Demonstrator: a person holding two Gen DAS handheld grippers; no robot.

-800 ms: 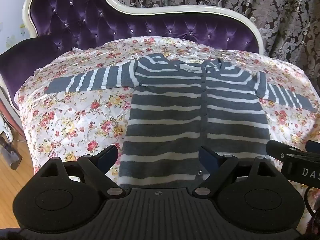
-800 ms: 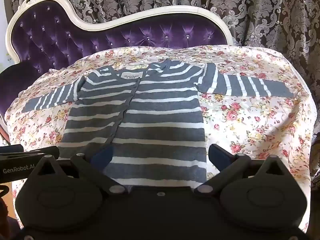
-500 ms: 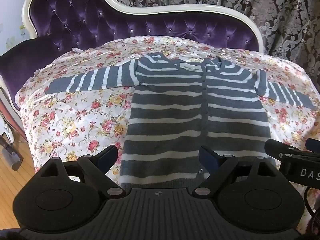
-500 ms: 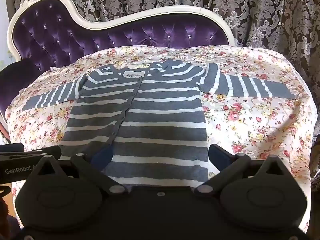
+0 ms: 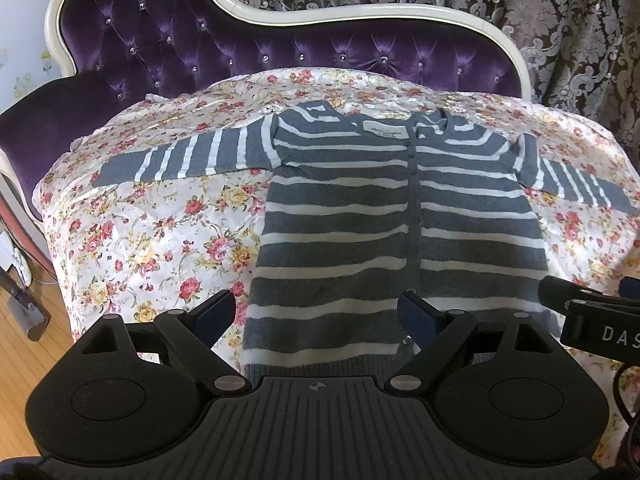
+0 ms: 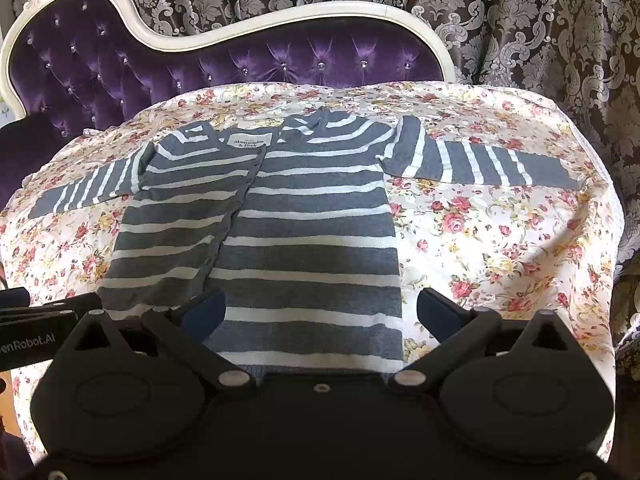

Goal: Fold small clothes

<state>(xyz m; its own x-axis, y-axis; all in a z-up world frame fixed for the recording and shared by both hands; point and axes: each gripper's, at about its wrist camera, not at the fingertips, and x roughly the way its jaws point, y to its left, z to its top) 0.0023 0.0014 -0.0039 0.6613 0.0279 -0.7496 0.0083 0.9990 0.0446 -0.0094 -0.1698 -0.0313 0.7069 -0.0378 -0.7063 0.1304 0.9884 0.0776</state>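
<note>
The striped cardigan [image 5: 400, 216] lies flat, sleeves spread, on the floral cover [image 5: 152, 240] — both the left gripper [image 5: 316, 312] and right gripper [image 6: 320, 308] hover at its near hem, jaws wide.

Sofa [image 5: 248, 52]: purple tufted velvet back, studded buttons, curved cream frame; floral cover [image 5: 152, 240]: white ground printed with red and yellow roses, spread over the seat; damask curtain [image 6: 520, 20]: brown with pale scrollwork, hung behind the sofa; wooden floor [image 5: 24, 344]: seen at lower left.
</note>
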